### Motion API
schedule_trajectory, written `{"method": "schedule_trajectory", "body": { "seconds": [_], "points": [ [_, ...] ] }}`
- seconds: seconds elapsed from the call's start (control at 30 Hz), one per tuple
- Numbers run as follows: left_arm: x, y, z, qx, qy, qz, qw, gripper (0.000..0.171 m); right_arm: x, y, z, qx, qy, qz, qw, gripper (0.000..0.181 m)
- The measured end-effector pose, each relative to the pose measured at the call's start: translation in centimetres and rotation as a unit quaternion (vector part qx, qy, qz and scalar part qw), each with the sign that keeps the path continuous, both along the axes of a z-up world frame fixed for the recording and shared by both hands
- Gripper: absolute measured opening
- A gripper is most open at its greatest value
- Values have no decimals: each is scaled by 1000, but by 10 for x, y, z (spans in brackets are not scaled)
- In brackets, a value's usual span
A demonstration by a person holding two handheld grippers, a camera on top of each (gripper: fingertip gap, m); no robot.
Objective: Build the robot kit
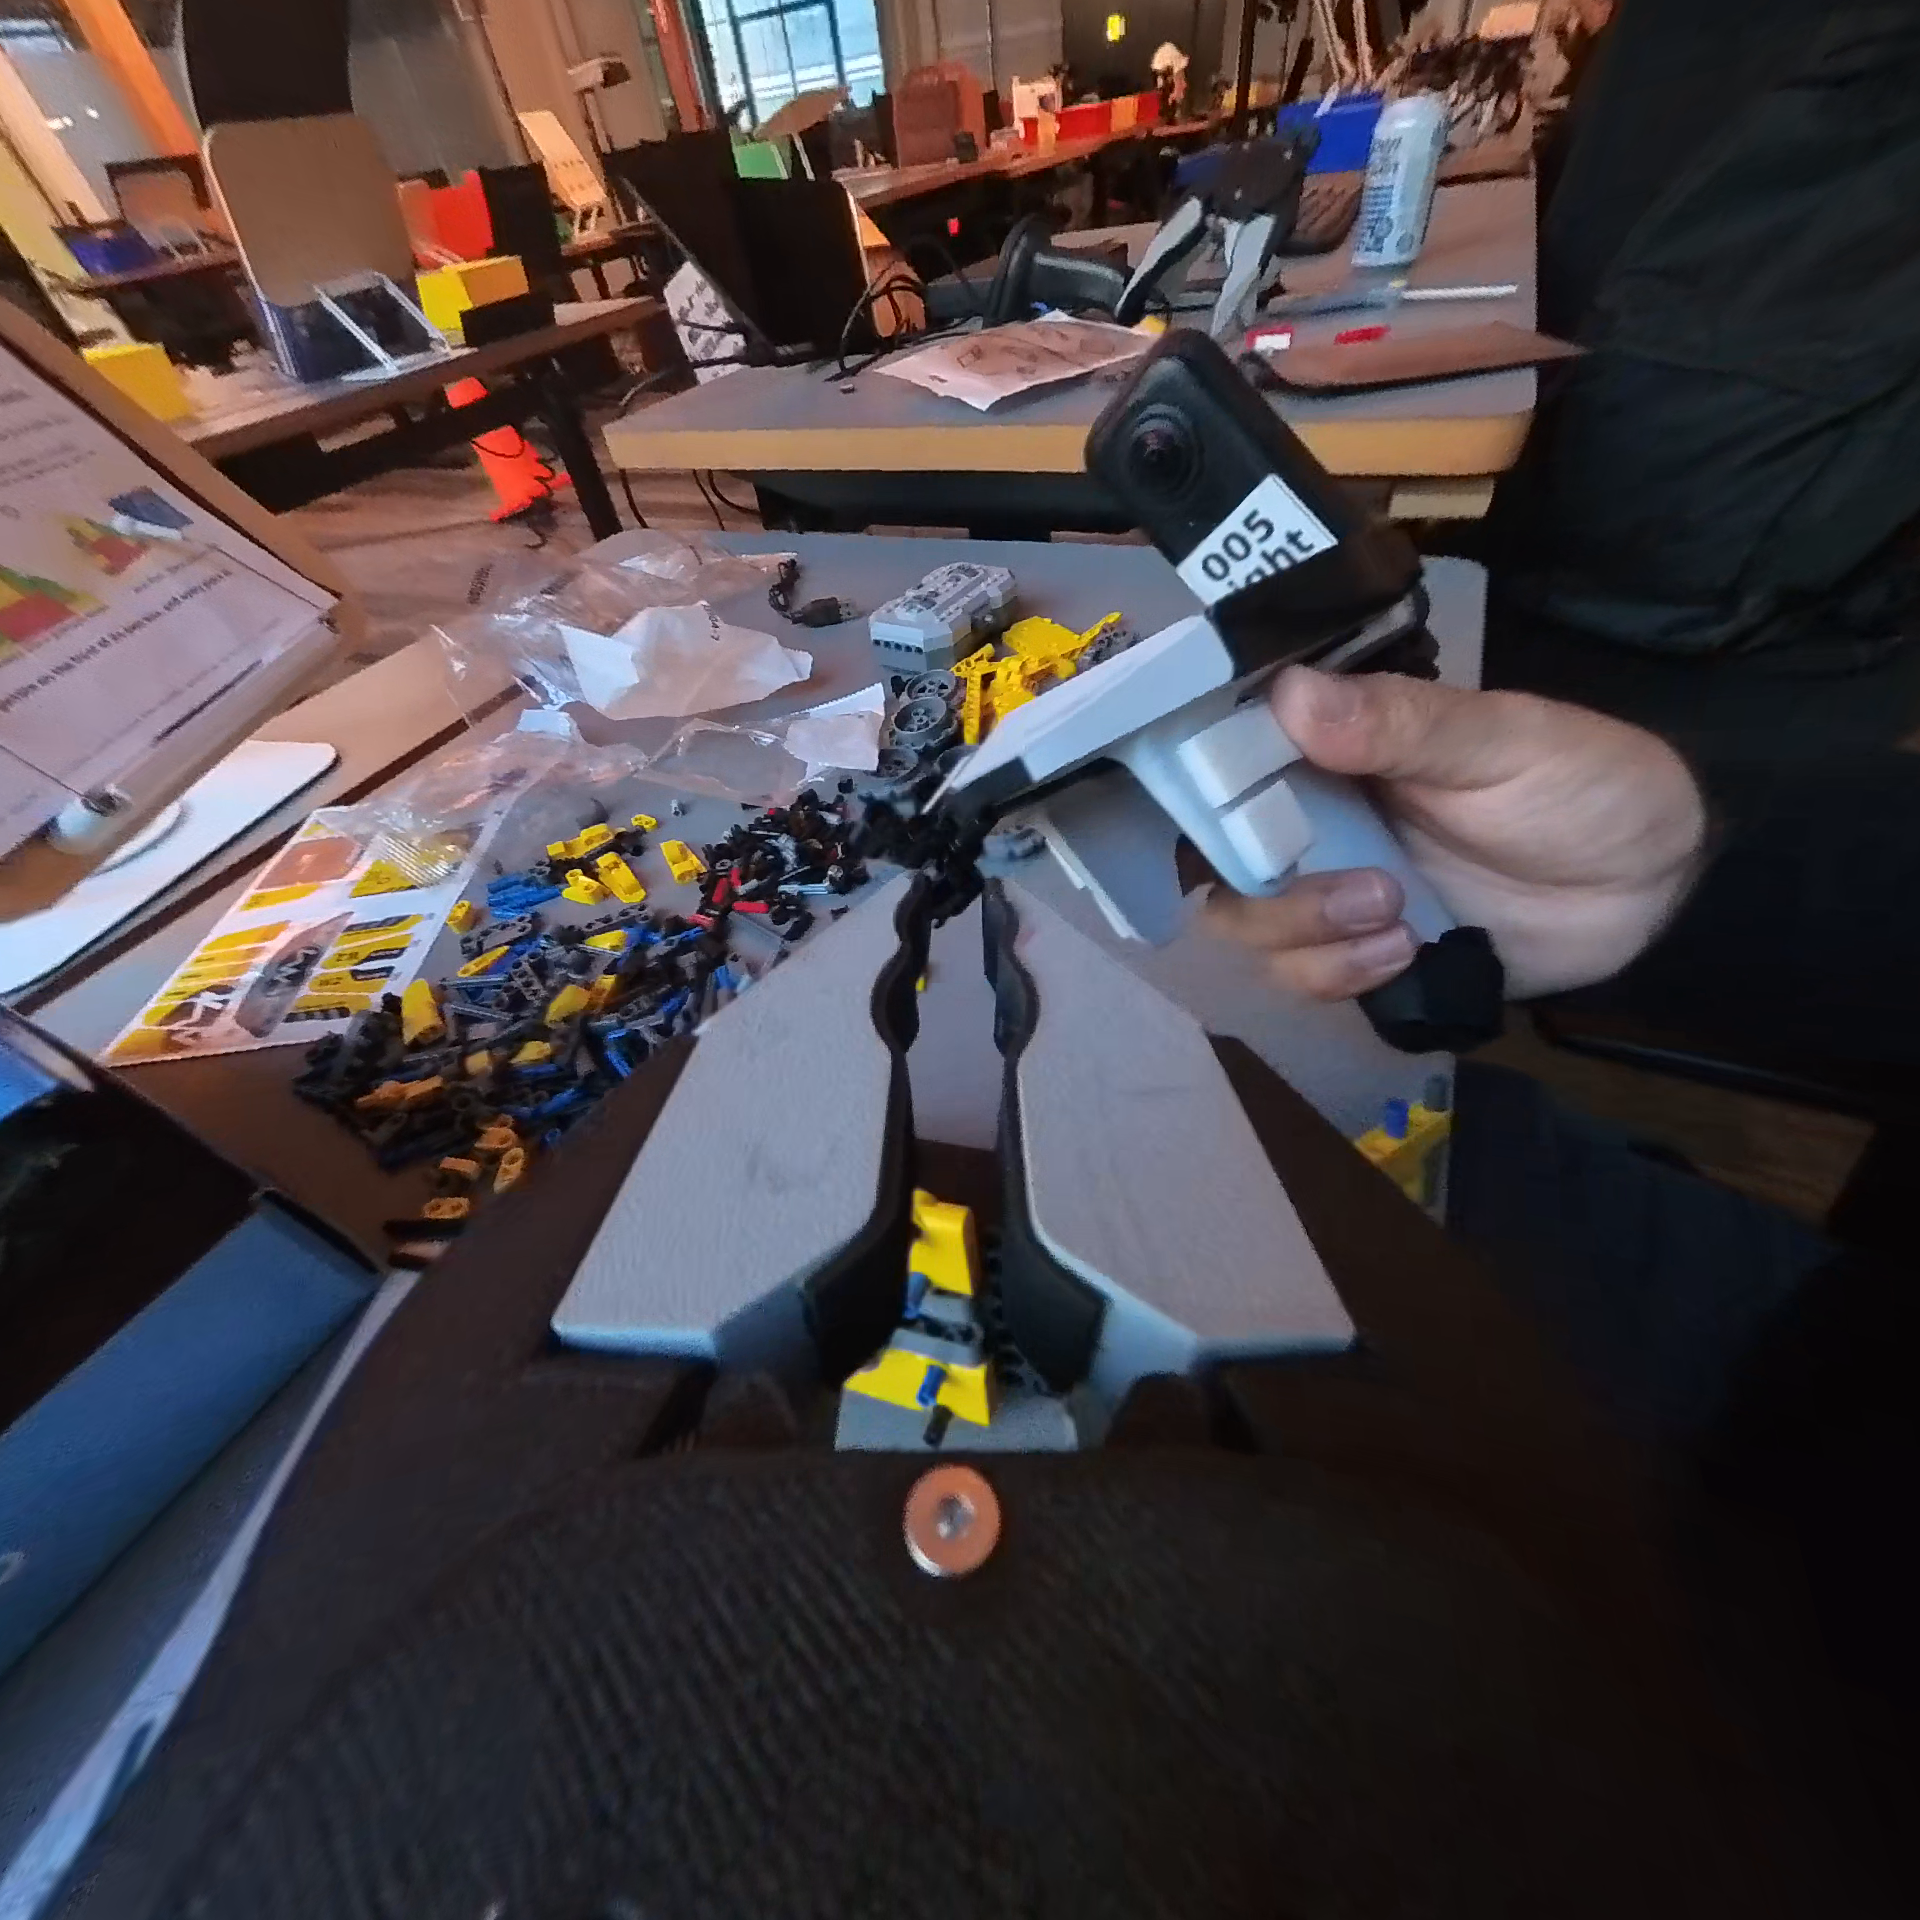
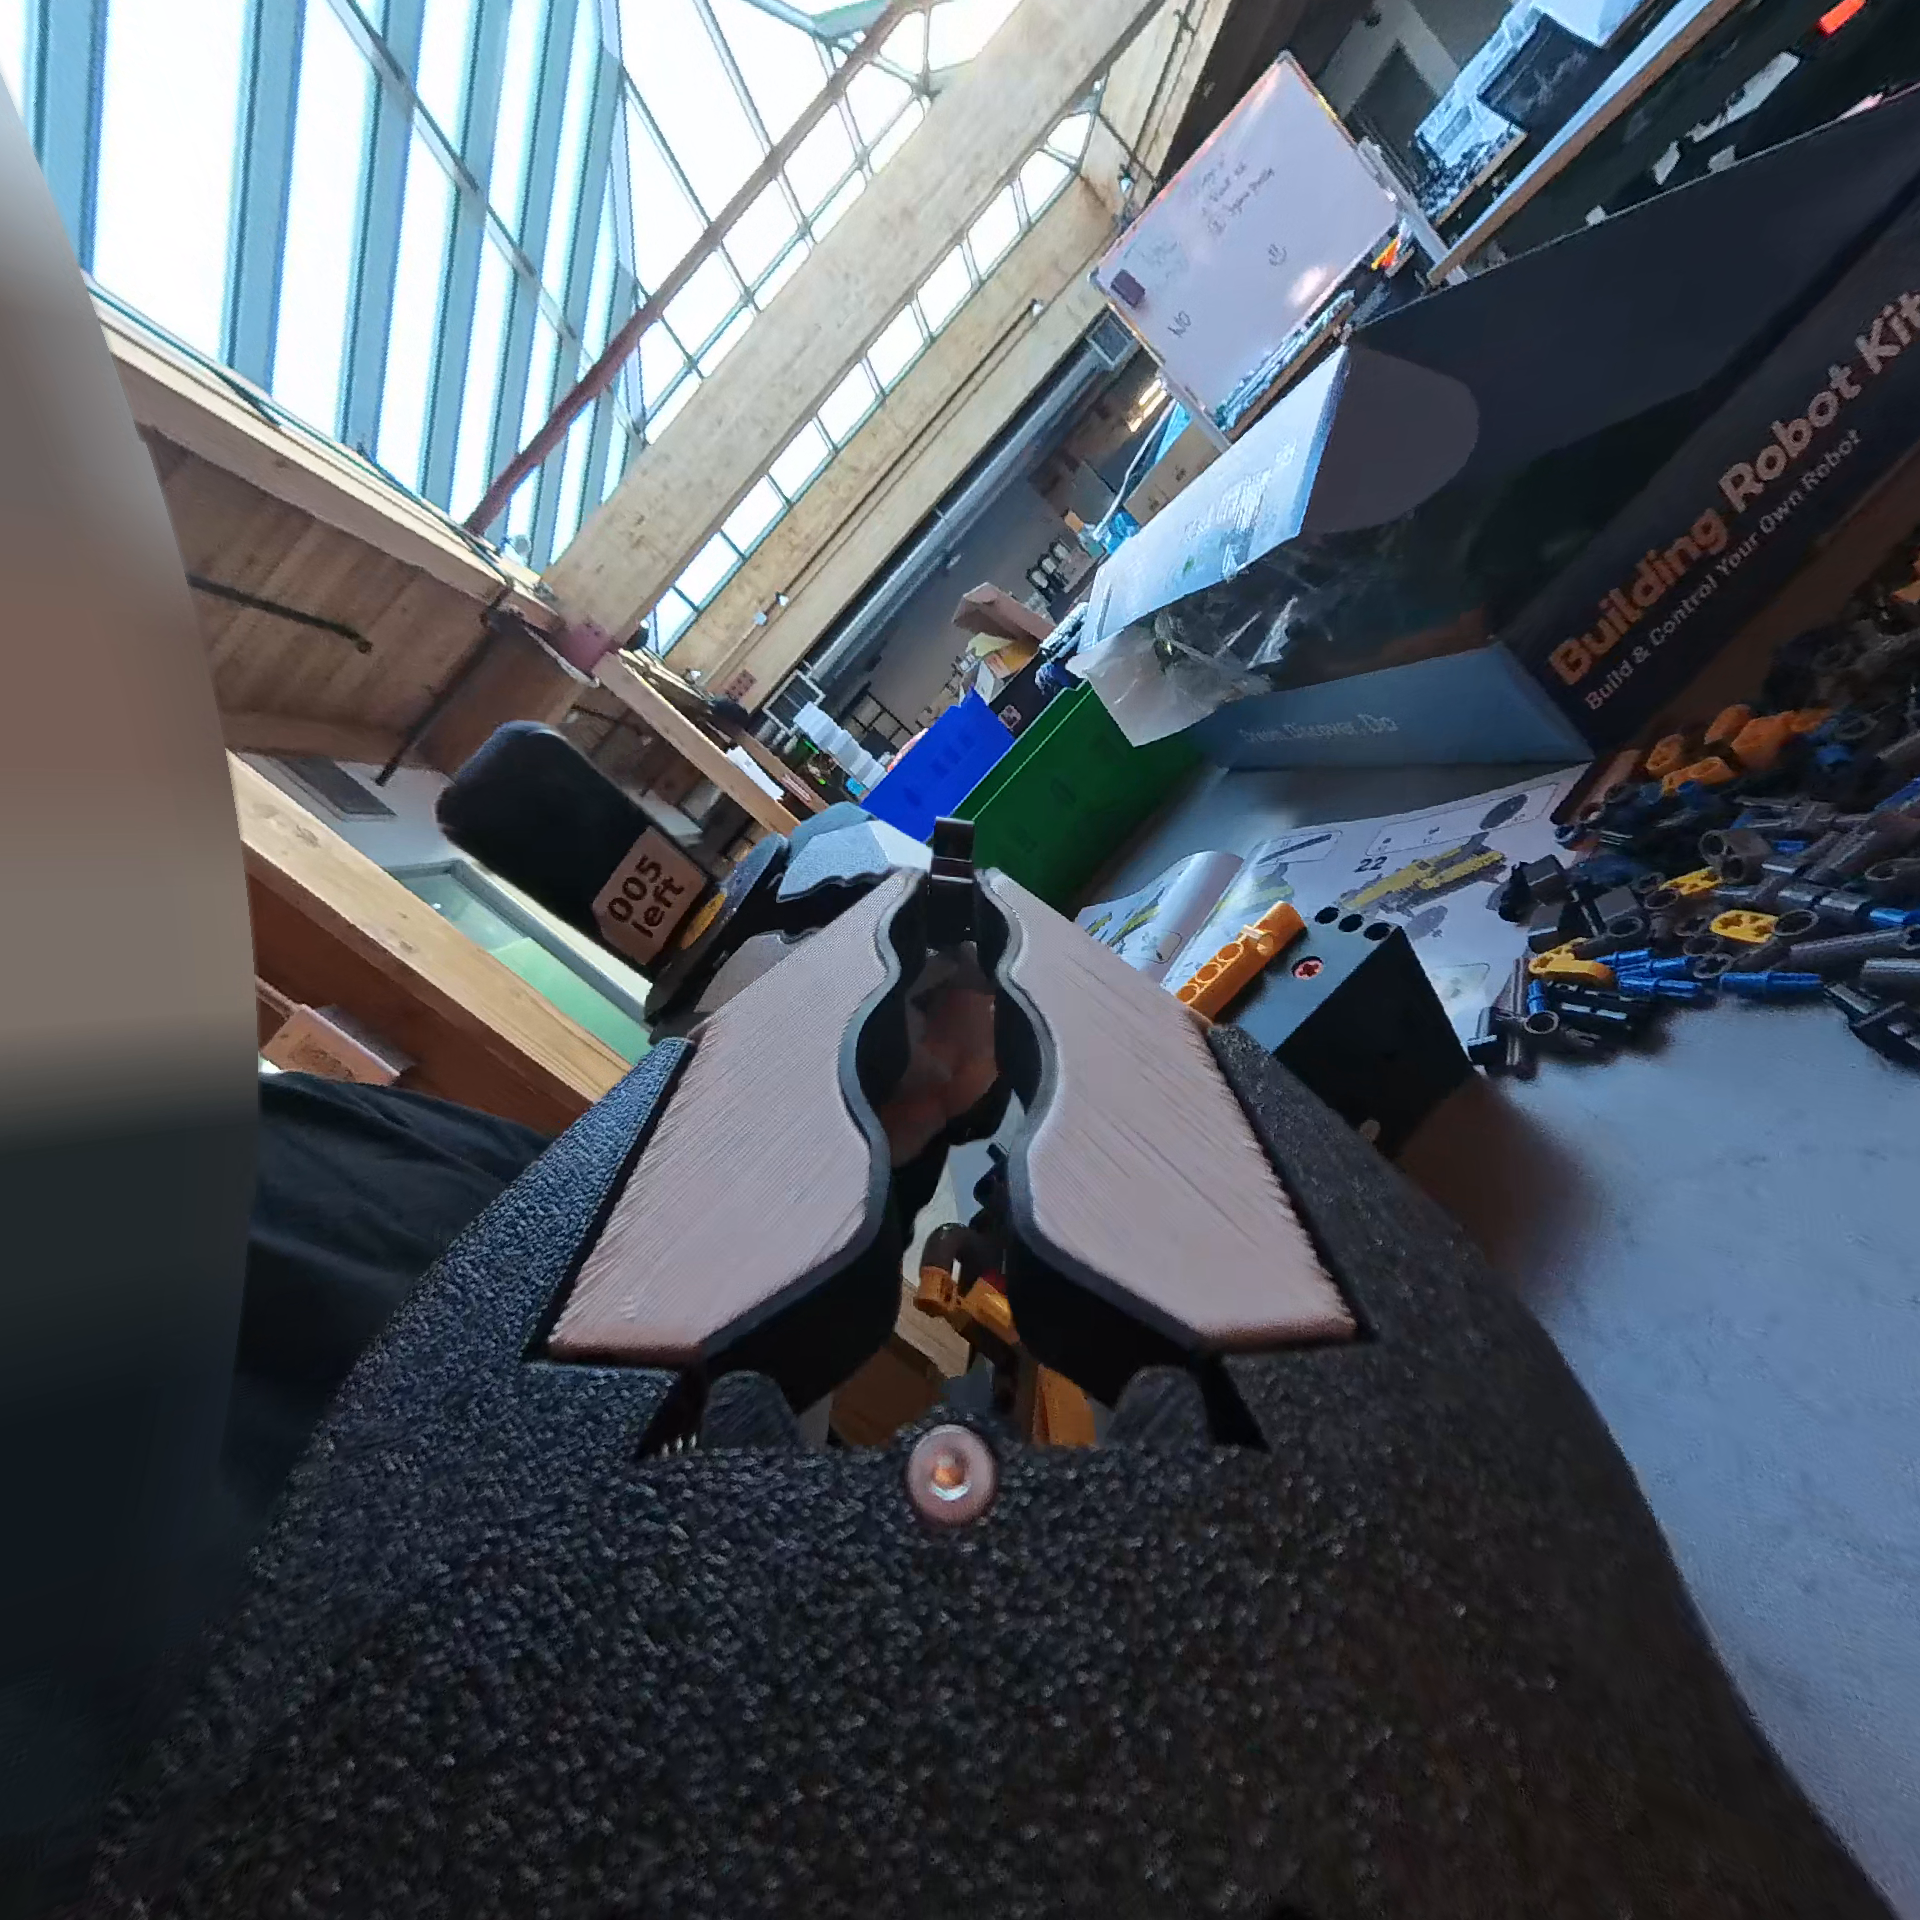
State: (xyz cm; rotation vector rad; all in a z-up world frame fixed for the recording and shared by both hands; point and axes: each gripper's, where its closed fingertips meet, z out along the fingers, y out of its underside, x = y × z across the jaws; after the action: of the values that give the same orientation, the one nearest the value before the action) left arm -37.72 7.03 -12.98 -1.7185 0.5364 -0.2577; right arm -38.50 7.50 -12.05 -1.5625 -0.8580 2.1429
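A big dark cardboard kit box (image 2: 1621,416) lies open at two o'clock, a clear bag of parts (image 2: 1236,623) spilling from it. Blue and green plastic bins (image 2: 997,769) sit beyond; their contents are hidden. The left gripper (image 1: 951,904) pinches a yellow-and-grey brick assembly (image 1: 935,1309). The right gripper (image 2: 951,904), fingers narrow, nips a small black brick piece (image 2: 951,857) at twelve o'clock.
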Motion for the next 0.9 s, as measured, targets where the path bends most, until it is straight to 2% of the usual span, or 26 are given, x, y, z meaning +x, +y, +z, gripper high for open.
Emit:
{"method": "schedule_trajectory", "body": {
  "seconds": [0.23,0.43,0.57,0.7,0.8,0.9],
  "points": [
    [-2,-5,0,103,126,-12,987,6,14,5,13,17,38,-4,999,11],
    [0,-20,13,184,135,-33,973,5,15,-11,8,80,18,14,997,23],
    [11,-35,24,248,135,-69,957,6,18,-33,20,115,44,48,991,26],
    [14,-40,30,278,150,-73,946,6,19,-50,22,152,41,72,985,20],
    [19,-41,28,291,179,-76,937,6,21,-53,27,169,56,64,982,11],
    [20,-42,26,296,202,-75,931,6,22,-53,26,187,55,59,979,9]
  ]
}}
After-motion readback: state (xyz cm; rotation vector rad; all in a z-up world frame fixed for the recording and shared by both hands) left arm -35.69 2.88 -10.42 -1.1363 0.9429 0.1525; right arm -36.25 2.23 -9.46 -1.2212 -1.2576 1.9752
